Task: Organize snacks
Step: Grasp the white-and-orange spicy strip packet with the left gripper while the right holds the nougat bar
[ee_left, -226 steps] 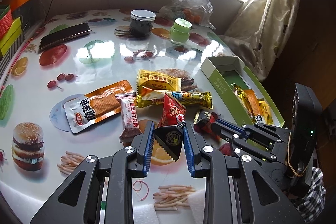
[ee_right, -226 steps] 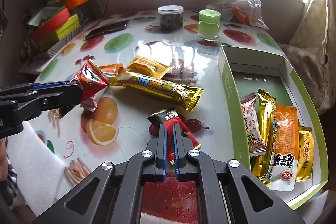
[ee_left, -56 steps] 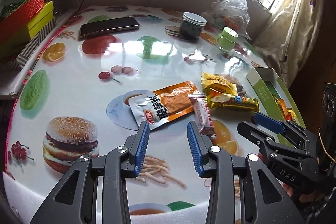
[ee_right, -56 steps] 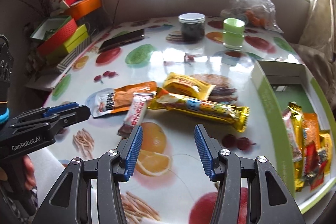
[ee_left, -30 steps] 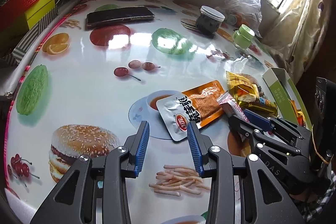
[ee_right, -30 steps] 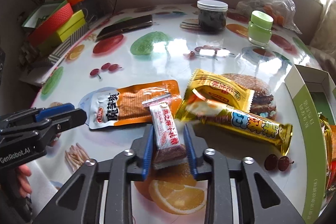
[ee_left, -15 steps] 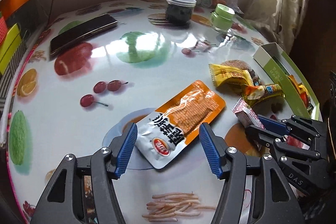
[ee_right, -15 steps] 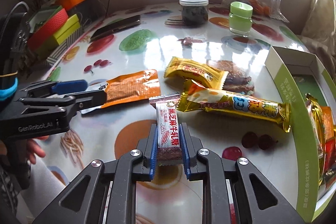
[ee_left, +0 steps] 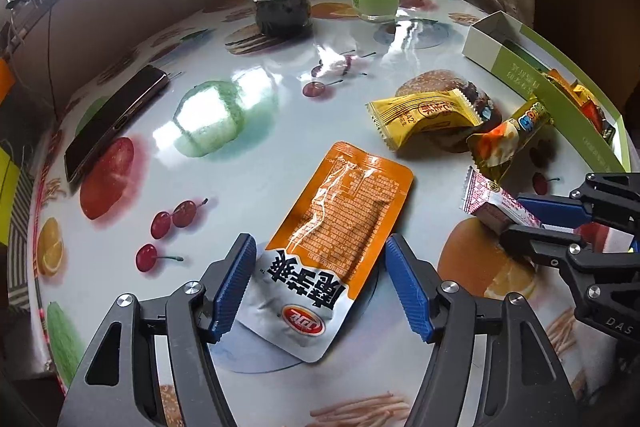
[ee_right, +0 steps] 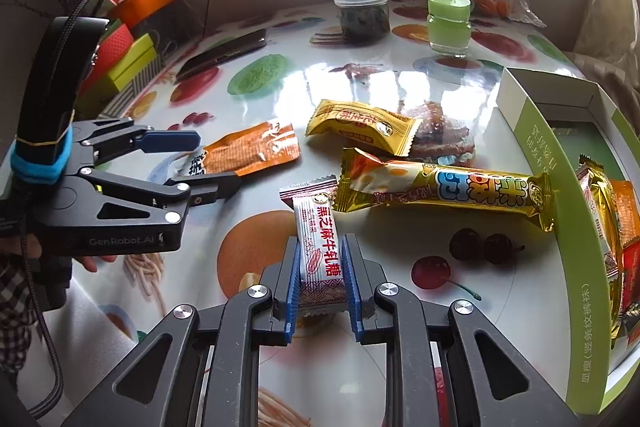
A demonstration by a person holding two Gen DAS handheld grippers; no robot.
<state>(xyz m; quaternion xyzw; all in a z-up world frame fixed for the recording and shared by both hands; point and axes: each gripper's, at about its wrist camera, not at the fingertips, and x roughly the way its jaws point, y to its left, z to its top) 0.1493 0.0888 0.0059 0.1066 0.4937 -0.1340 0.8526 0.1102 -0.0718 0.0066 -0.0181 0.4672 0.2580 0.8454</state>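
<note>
The printed tablecloth [ee_left: 248, 167] is covering the table. The green-walled box [ee_right: 560, 227] is sitting at the table's right edge, already holding several snack packets [ee_right: 616, 211]. Just left of the box, a long golden snack bar [ee_right: 444, 187] is lying flat; a yellow pillow pack [ee_right: 362, 127] is resting farther from the box, behind the bar. The orange-and-silver pouch [ee_left: 332, 243] is lying well left of the box, with the left gripper [ee_left: 320, 287] spread wide, its blue pads [ee_left: 236, 279] flanking the pouch's silver end without clamping it. The right gripper [ee_right: 320, 279] is clenched on a small white-and-red nougat candy [ee_right: 318, 247], holding it near the golden bar's left end.
</note>
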